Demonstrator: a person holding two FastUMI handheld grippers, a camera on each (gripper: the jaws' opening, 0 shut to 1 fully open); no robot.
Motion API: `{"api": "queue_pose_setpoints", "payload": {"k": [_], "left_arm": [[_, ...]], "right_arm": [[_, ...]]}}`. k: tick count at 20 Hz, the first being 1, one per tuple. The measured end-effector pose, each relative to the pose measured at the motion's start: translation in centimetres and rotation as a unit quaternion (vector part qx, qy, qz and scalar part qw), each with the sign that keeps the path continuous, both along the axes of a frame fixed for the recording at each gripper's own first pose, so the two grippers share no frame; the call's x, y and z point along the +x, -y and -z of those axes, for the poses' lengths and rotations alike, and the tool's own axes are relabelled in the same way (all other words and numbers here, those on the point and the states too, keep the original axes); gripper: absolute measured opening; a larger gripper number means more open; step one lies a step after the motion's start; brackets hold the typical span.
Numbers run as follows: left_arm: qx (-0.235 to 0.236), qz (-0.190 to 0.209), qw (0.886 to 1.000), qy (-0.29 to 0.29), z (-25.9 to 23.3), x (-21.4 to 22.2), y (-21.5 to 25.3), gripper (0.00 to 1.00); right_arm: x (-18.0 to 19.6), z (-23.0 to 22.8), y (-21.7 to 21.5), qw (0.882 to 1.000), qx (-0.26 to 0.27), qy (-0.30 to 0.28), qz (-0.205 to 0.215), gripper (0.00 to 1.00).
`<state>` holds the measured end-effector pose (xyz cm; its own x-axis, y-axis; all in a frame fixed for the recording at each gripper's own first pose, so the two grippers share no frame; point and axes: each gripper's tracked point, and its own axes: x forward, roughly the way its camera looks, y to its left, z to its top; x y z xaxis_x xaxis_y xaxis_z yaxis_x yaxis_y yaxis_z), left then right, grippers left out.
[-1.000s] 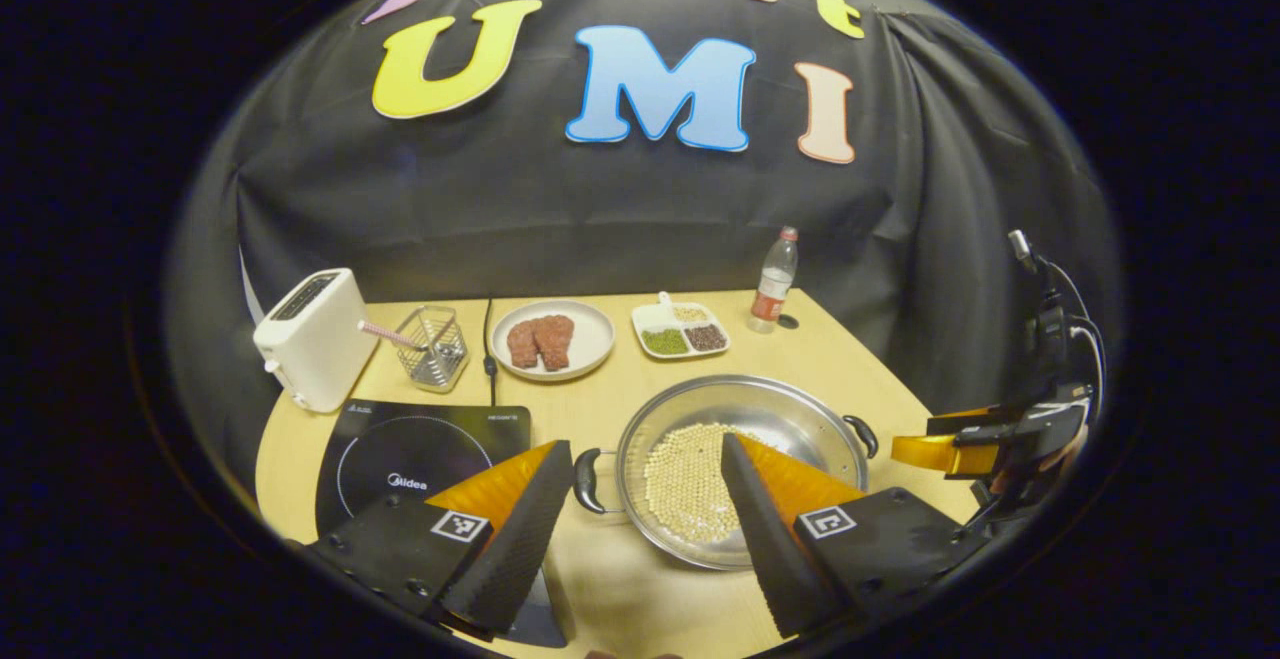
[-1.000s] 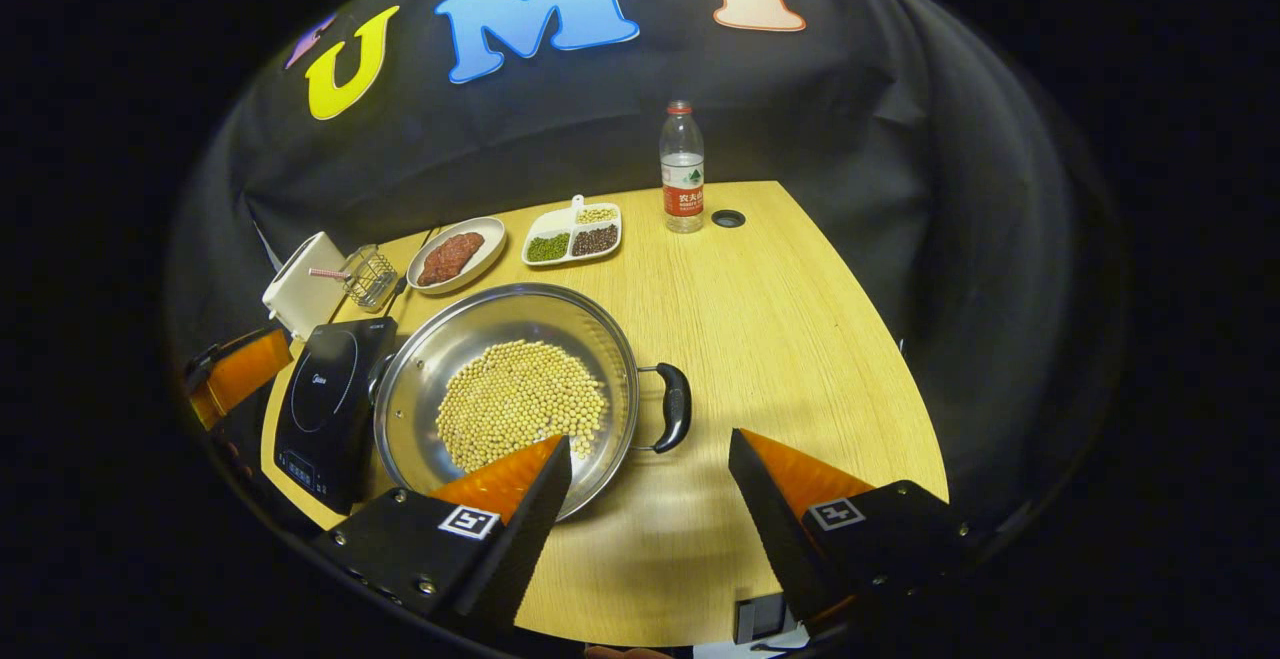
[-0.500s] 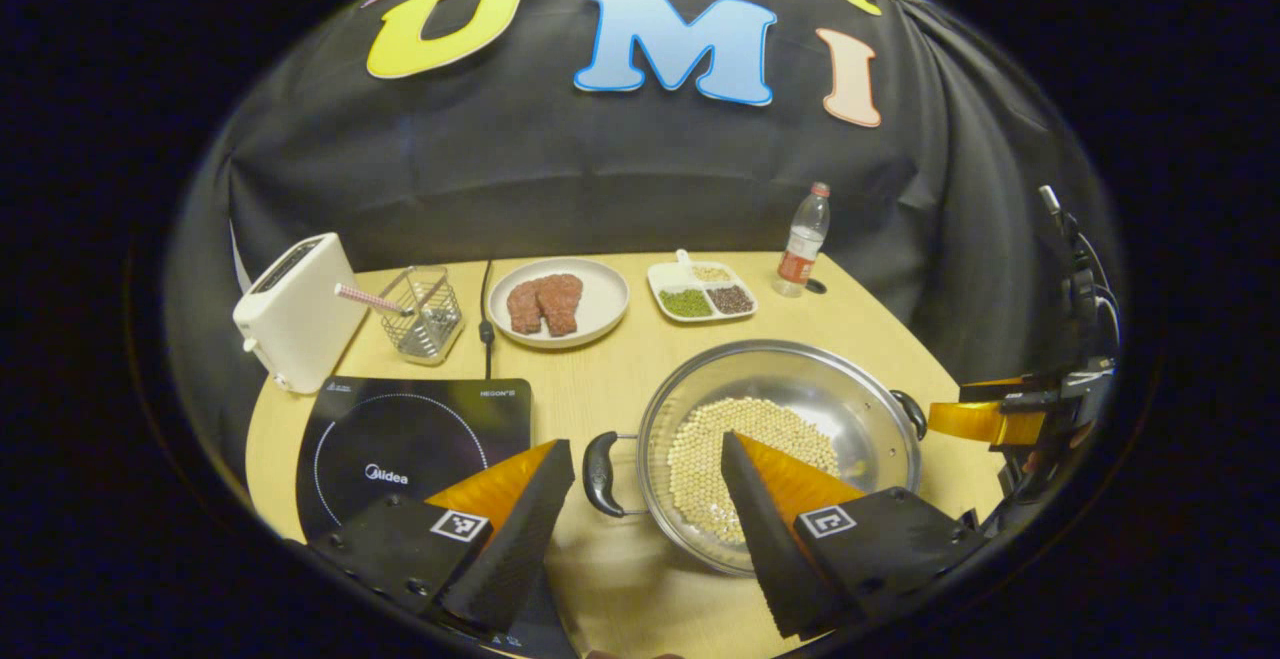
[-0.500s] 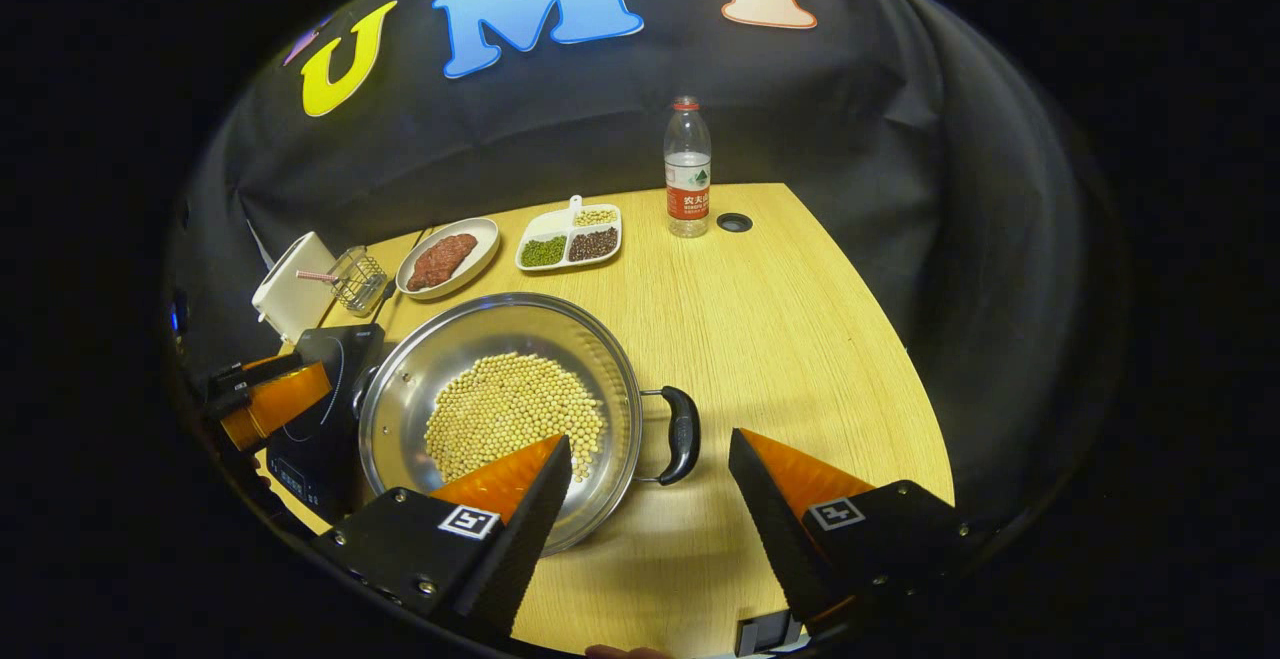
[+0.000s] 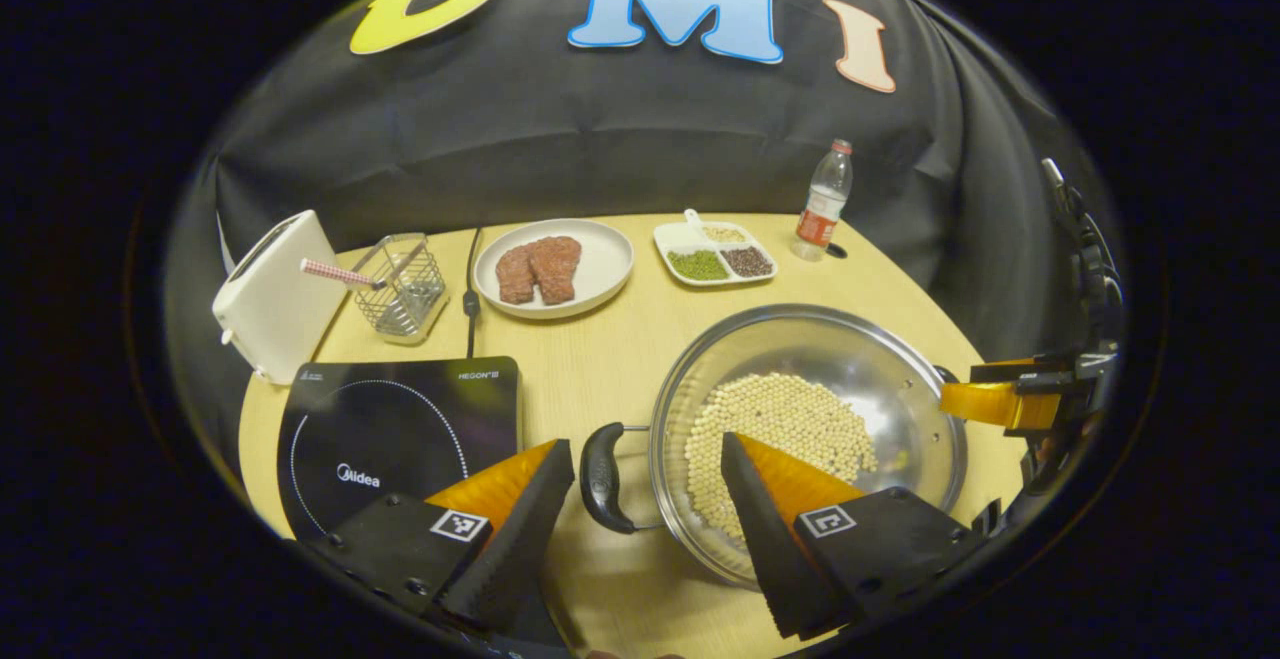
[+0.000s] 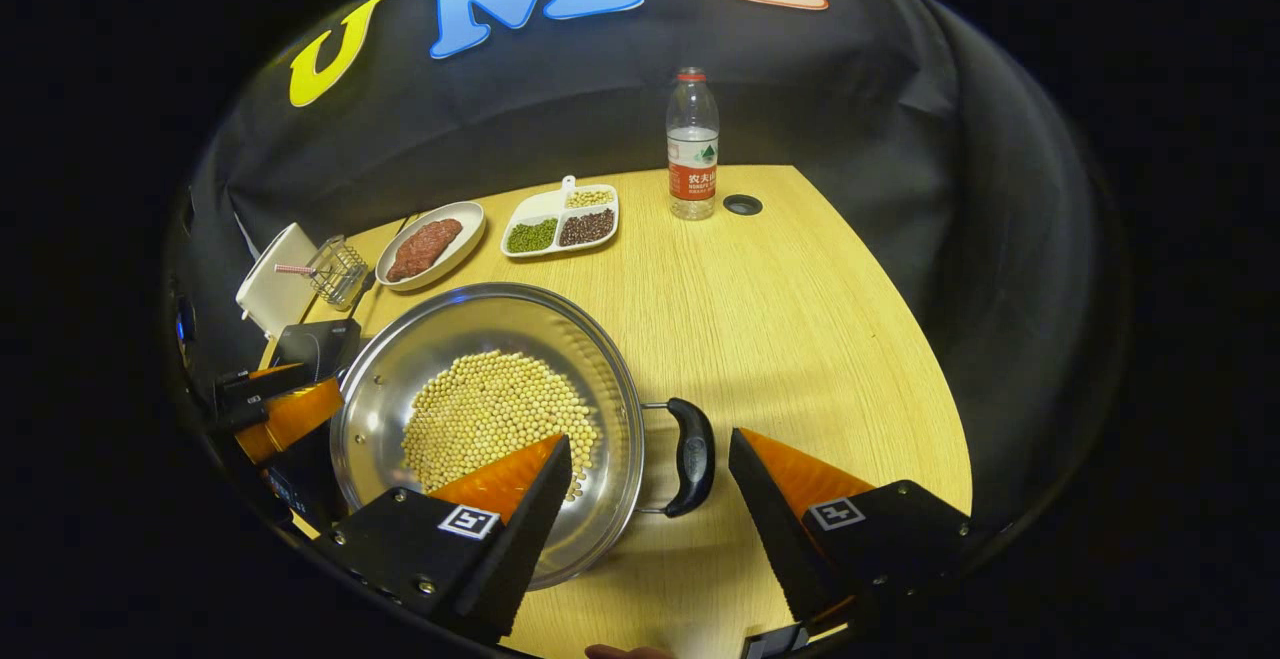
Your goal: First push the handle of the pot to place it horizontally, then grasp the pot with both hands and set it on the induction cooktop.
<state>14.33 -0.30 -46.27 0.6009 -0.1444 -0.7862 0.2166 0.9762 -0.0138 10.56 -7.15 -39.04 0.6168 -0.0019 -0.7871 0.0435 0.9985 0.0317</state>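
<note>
- The steel pot (image 5: 810,409) stands on the wooden table (image 6: 790,309), to the right of the induction cooktop (image 5: 400,429) and not on it. It holds a layer of pale soybeans (image 6: 490,409).
- The left gripper (image 5: 640,509) has its fingers spread wide and holds nothing. The pot's left handle (image 5: 600,464) lies in the gap between the fingers, but they do not touch it.
- The right gripper (image 6: 650,499) is also wide apart and empty. The pot's right handle (image 6: 690,454) sits between its two fingers, without contact.
- In the left gripper view the right gripper shows at the far side of the pot, near the rim.
- At the back of the table there are a white toaster (image 5: 270,299), a wire basket (image 5: 400,284), a plate of meat (image 5: 555,264), a divided dish of beans (image 5: 715,259) and a water bottle (image 6: 691,149).
</note>
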Motion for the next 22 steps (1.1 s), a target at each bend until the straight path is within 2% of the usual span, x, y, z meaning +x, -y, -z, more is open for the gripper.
{"api": "queue_pose_setpoints", "payload": {"k": [3, 5, 11, 12, 13, 14, 15, 16, 17, 18, 20, 21, 22], "left_arm": [[0.009, 0.005, 1.0, -0.015, 1.4, 0.2, 0.0, 0.99], [0.01, 0.006, 1.0, -0.025, 2.1, 0.2, 0.1, 0.95], [0.015, 0.011, 0.999, -0.036, 3.2, 0.5, 0.1, 0.97], [0.015, 0.011, 0.999, -0.039, 3.4, 0.4, 0.1, 0.97], [0.017, 0.013, 0.999, -0.042, 3.6, 0.4, 0.1, 0.97], [0.023, 0.016, 0.999, -0.044, 3.7, 0.4, -0.1, 0.98], [0.029, 0.018, 0.998, -0.045, 4.1, 0.4, -0.3, 0.96], [0.034, 0.02, 0.998, -0.047, 4.1, 0.4, -0.4, 0.88], [0.037, 0.02, 0.998, -0.051, 4.3, 0.3, -0.7, 0.89], [0.037, 0.018, 0.998, -0.057, 4.6, 0.2, -0.8, 0.79], [0.032, 0.014, 0.997, -0.066, 5.0, 0.1, -0.8, 0.73], [0.031, 0.015, 0.997, -0.068, 5.1, 0.1, -0.8, 0.73], [0.032, 0.016, 0.997, -0.071, 5.1, 0.0, -0.8, 0.73]], "right_arm": [[0.6, 1.4, 0.0, 1.0, 0.0, -0.013, 0.004, 0.97], [0.7, 2.3, 0.1, 1.0, 0.004, -0.025, 0.011, 0.96], [1.2, 4.1, 0.3, 0.999, 0.005, -0.045, 0.022, 0.97], [1.1, 4.3, 0.3, 0.998, 0.007, -0.049, 0.025, 0.95], [1.1, 4.4, 0.4, 0.998, 0.008, -0.052, 0.028, 0.88], [1.1, 4.5, 0.5, 0.998, 0.01, -0.054, 0.028, 0.93], [1.2, 4.9, 0.6, 0.998, 0.005, -0.058, 0.028, 0.91], [1.2, 5.2, 0.8, 0.998, 0.001, -0.06, 0.028, 0.87], [1.2, 5.4, 0.9, 0.997, -0.002, -0.065, 0.029, 0.85], [1.1, 5.6, 1.1, 0.997, -0.002, -0.069, 0.031, 0.78], [1.0, 5.8, 0.9, 0.996, 0.006, -0.077, 0.036, 0.7], [1.0, 5.8, 0.7, 0.996, 0.014, -0.079, 0.036, 0.75], [1.0, 5.8, 0.7, 0.996, 0.016, -0.079, 0.04, 0.68]]}}
